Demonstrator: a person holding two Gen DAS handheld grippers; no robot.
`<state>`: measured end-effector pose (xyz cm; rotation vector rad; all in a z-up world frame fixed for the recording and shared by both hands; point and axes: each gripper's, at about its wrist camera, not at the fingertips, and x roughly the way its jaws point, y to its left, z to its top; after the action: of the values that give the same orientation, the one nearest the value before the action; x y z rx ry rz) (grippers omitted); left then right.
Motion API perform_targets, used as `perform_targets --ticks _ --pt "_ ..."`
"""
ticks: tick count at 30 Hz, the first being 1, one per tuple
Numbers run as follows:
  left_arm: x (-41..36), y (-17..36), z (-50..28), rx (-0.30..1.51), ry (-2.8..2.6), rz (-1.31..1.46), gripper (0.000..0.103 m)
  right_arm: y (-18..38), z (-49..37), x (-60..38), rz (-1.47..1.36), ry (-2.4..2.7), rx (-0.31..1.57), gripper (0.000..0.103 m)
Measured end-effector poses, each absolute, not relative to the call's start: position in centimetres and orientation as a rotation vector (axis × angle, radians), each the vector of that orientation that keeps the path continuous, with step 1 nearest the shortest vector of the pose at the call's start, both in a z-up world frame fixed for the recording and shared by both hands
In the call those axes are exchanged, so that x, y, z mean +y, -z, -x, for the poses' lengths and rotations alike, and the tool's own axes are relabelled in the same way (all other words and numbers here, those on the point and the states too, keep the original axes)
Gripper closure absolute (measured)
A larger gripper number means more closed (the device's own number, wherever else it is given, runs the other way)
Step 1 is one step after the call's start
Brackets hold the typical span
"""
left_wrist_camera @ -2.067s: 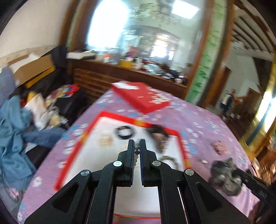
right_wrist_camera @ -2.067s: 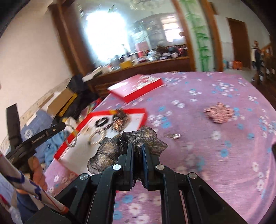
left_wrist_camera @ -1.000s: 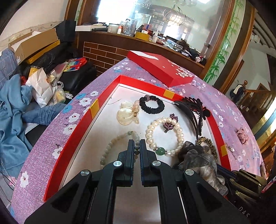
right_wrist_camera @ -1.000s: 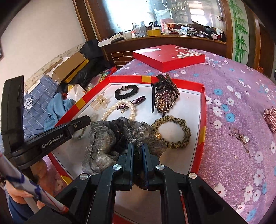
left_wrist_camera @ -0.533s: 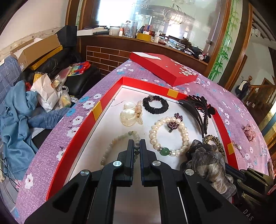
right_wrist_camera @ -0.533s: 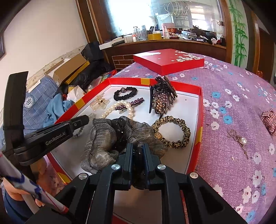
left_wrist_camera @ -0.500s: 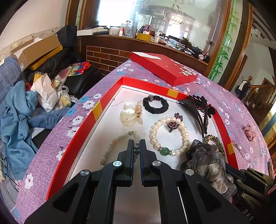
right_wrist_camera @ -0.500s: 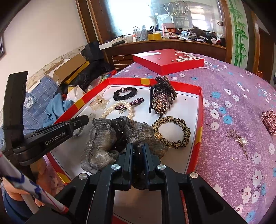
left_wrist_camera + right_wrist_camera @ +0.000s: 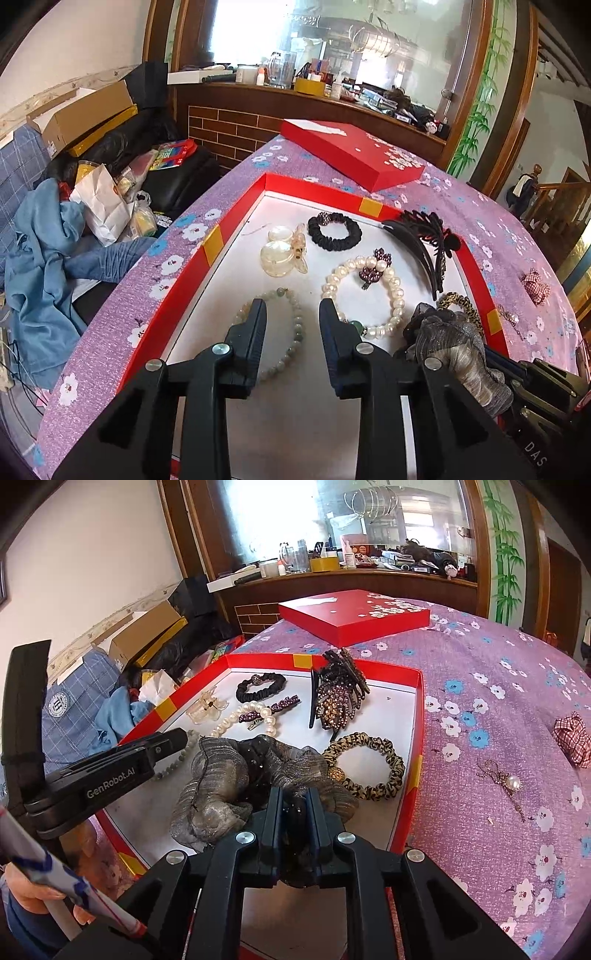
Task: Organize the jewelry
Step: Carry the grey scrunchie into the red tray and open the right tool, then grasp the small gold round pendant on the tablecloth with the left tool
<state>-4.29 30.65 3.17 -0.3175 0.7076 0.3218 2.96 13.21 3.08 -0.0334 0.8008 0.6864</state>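
Note:
A red box tray [image 9: 236, 218] with a white floor holds the jewelry. My left gripper [image 9: 291, 308] is open, and a pale green bead bracelet [image 9: 295, 325] lies on the tray floor below it. My right gripper [image 9: 293, 797] is shut on a grey-brown organza scrunchie [image 9: 221, 771] that rests over the tray's near part; the scrunchie also shows in the left wrist view [image 9: 458, 350]. In the tray lie a pearl bracelet [image 9: 391, 291], a black scrunchie [image 9: 334, 232], a shell claw clip [image 9: 282, 251], a rhinestone hair claw [image 9: 338, 698] and a leopard scrunchie [image 9: 369, 764].
The tray sits on a purple flowered tablecloth [image 9: 498, 686]. The red box lid [image 9: 354, 616] lies behind the tray. A plaid bow [image 9: 574, 738] and a pearl hairpin [image 9: 504, 782] lie on the cloth to the right. Clutter and a cardboard box [image 9: 85, 114] are left of the table.
My left gripper has opened and the bead bracelet now lies on the tray floor. My right gripper stays shut on the scrunchie over the tray.

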Motion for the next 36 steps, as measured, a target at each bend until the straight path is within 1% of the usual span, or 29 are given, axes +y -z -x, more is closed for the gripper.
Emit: perform_targets --ticks 5,7,9,12,15,25,31,33,36 --pt "30.7 -3.3 4.4 0.706 -0.325 0.315 0.075 -3.1 -3.0 13.2 0.033 -0.685 0.798 0.088" --pt "30.7 -3.3 4.4 0.705 -0.326 0.314 0.075 -3.1 -3.0 13.2 0.033 -0.686 0.799 0.085" --pt "30.9 -3.3 4.4 0.704 -0.327 0.314 0.075 -3.2 -3.0 13.2 0.03 -0.686 0.796 0.079" --pt "30.7 -3.3 4.4 0.703 -0.327 0.312 0.074 -3.4 -2.9 12.9 0.011 -0.698 0.787 0.073" --pt "30.8 -3.4 4.5 0.696 -0.334 0.308 0.073 -3.9 -2.7 12.4 -0.006 -0.697 0.77 0.071" --pt "30.7 -3.9 4.8 0.667 -0.365 0.29 0.072 -5.2 -1.3 9.6 -0.086 -0.678 0.747 0.07" --pt "30.3 -4.3 5.0 0.664 -0.353 0.285 0.071 -6.2 -1.5 5.8 -0.151 -0.641 0.762 0.07" --pt "29.9 -5.3 5.4 0.676 -0.316 0.289 0.071 -6.9 -2.0 3.3 -0.18 -0.604 0.763 0.07" --pt "27.6 -8.3 6.5 0.658 -0.21 0.254 0.071 -8.1 -3.0 -1.7 -0.239 -0.517 0.759 0.07"
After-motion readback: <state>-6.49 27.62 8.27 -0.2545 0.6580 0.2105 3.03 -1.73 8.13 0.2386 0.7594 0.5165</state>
